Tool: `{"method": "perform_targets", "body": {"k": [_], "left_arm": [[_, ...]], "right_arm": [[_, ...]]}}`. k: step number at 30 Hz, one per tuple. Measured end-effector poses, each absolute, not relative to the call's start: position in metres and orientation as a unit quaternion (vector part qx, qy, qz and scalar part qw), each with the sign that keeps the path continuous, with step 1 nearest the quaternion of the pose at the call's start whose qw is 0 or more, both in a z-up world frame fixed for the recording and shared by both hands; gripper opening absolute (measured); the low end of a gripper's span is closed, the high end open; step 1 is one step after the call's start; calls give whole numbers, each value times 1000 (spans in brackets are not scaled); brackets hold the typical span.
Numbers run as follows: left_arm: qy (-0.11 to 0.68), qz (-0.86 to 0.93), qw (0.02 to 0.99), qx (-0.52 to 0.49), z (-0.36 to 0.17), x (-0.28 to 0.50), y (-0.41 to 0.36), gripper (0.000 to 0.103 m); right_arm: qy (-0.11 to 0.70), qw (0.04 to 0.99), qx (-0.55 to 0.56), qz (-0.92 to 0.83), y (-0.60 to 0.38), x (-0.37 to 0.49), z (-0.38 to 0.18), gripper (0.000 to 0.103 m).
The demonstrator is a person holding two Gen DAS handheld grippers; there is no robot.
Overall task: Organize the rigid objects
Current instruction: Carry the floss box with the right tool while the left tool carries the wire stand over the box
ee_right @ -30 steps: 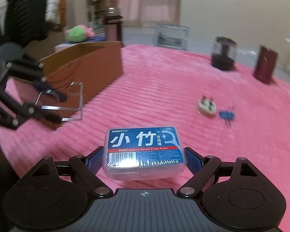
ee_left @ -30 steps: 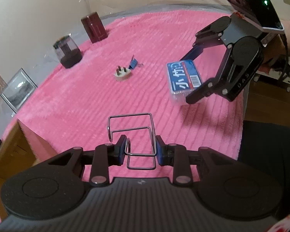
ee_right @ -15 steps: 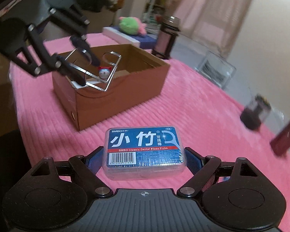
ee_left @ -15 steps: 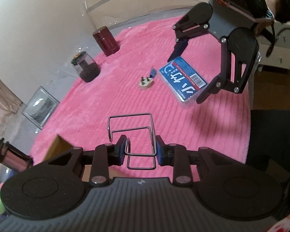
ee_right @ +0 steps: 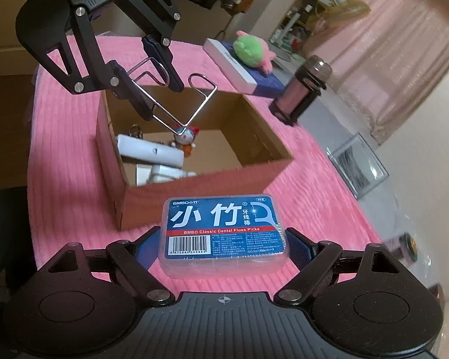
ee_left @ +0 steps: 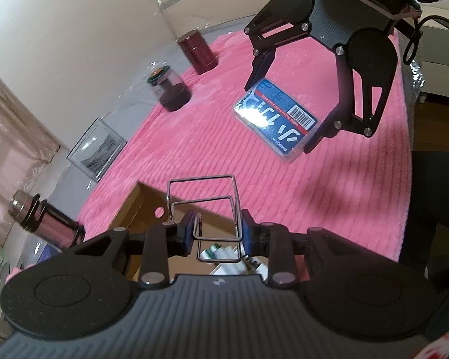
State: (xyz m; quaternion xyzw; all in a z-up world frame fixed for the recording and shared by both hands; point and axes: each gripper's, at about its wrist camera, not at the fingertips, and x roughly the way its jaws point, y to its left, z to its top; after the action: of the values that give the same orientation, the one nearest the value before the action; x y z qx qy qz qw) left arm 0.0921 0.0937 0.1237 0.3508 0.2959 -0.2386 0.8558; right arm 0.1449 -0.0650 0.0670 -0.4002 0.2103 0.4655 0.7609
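While both tools hang above the pink blanket (ee_right: 314, 161):
Right gripper (ee_right: 223, 248): pinching the floss box (ee_right: 223, 233), long side across its fingers
Left gripper (ee_left: 215, 233): pinching the wire rack (ee_left: 205, 206), pointing away, over the cardboard box (ee_right: 194, 179)
Box insides: partly hidden

Small dark jar (ee_right: 402, 243) at the right edge of the right wrist view — motion-blurred; cardboard box (ee_left: 140, 206) mostly hidden behind the left gripper (ee_left: 215, 233).
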Motion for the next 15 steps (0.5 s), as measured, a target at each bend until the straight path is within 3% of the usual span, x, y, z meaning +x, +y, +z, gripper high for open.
{"method": "perform_targets", "body": {"k": [15], "left_arm": [[313, -198, 867, 333, 123, 122, 166, 26]], "right_arm": [[197, 725, -435, 496, 25, 171, 62, 83]]}}
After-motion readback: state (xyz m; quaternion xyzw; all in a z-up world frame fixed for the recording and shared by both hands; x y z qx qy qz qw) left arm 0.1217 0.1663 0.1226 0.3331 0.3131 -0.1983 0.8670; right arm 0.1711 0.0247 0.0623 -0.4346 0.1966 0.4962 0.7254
